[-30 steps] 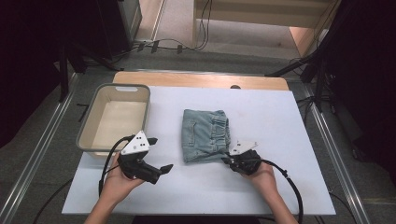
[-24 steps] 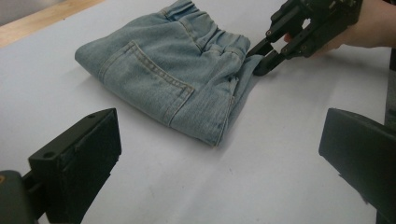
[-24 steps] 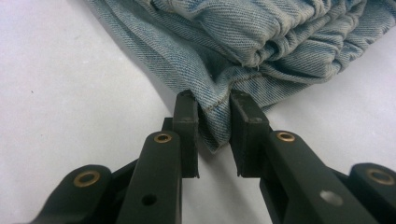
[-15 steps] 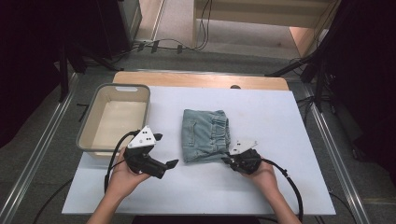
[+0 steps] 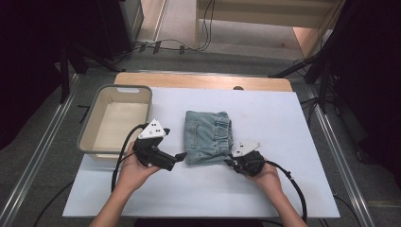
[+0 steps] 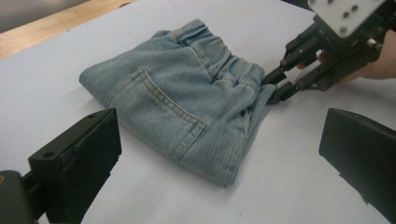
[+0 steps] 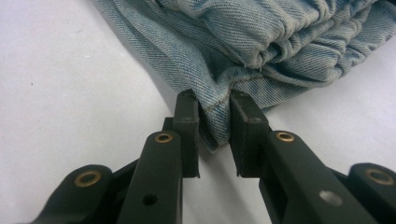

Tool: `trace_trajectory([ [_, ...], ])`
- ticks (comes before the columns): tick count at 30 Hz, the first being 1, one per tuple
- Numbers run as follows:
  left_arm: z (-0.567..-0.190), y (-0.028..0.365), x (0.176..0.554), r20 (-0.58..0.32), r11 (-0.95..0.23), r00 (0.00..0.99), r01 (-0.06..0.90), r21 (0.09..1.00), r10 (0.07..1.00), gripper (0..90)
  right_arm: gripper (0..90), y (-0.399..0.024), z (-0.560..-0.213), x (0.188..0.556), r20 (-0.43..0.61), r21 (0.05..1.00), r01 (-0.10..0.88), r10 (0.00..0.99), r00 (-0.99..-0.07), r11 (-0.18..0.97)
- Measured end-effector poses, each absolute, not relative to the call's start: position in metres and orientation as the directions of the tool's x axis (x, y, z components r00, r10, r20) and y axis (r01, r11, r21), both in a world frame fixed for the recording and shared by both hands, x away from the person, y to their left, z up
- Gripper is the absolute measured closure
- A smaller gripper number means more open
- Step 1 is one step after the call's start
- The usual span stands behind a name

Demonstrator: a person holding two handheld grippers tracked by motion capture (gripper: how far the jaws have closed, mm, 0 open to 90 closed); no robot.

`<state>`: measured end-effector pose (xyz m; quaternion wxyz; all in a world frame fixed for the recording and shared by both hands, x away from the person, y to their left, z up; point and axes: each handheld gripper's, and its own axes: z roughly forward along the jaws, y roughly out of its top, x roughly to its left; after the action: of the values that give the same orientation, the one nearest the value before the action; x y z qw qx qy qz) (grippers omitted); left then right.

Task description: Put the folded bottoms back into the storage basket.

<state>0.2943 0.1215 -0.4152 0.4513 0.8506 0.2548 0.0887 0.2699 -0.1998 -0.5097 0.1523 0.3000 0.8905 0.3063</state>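
The folded denim shorts were laid on the white table near its middle, right of the beige tub. Their near right corner was pinched between the narrowed jaws of the right gripper. The left gripper was held just beside the near left corner, jaws spread wide, nothing gripped.

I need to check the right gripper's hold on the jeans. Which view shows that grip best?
The right gripper view: the right gripper pinches a fold of the jeans close up. The left gripper view shows it side-on at the corner; the high view shows it small, beside the hand.
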Motion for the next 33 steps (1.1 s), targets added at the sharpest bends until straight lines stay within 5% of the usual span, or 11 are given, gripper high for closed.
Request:
trace_trajectory([
  [33, -0.416, 0.088, 0.369, -0.171, -0.429, 0.771, 0.507, 0.748, 0.613, 0.0, 72.6, -0.201, -0.509, 0.272, -0.095, 0.636, 0.428, 0.615, -0.783, 0.643],
])
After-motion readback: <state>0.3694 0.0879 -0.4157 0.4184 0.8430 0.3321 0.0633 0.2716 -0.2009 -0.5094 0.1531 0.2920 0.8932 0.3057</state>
